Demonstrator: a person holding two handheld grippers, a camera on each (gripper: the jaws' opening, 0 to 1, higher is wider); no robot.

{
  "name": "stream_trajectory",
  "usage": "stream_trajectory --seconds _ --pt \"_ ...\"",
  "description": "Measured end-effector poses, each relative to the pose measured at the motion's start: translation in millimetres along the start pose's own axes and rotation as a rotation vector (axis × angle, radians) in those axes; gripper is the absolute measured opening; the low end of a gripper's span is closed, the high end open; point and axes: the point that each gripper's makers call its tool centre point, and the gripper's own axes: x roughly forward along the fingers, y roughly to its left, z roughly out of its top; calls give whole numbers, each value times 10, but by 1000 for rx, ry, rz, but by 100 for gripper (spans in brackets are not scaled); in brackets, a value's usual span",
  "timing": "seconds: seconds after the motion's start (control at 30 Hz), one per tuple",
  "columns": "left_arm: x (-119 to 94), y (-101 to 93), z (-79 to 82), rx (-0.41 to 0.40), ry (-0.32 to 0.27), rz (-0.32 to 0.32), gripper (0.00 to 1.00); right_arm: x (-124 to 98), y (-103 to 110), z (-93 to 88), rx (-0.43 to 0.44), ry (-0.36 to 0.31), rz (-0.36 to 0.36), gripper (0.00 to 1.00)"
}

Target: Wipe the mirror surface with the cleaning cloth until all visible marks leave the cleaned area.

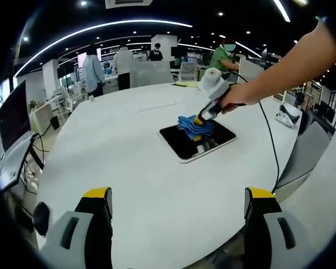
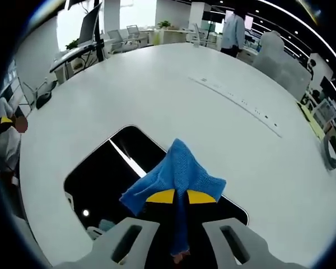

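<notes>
A dark rectangular mirror [image 1: 193, 143] with rounded corners lies flat on the white table [image 1: 129, 162]. A blue cleaning cloth [image 1: 194, 126] rests on its far part. In the left gripper view my right gripper [image 1: 203, 117] comes in from the right in a person's hand, shut on the cloth. My left gripper [image 1: 178, 203] stands open near the table's front edge, well short of the mirror. In the right gripper view the mirror [image 2: 109, 176] reflects ceiling lights, and the cloth [image 2: 176, 176] is pinched in my right gripper [image 2: 175, 196] and pressed onto the glass.
A black cable [image 1: 267, 134] trails from the right gripper across the table. A white object [image 1: 284, 116] sits near the right edge. Several people [image 1: 93, 72] stand at desks beyond the far side. A seam strip [image 2: 235, 101] crosses the table.
</notes>
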Motion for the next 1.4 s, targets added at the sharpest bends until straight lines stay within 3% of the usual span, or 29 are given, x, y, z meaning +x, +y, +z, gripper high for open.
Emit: stream_trajectory --seconds 1.4 --pt "-35 -30 -32 -7 3 1 99 119 122 146 -6 0 6 2"
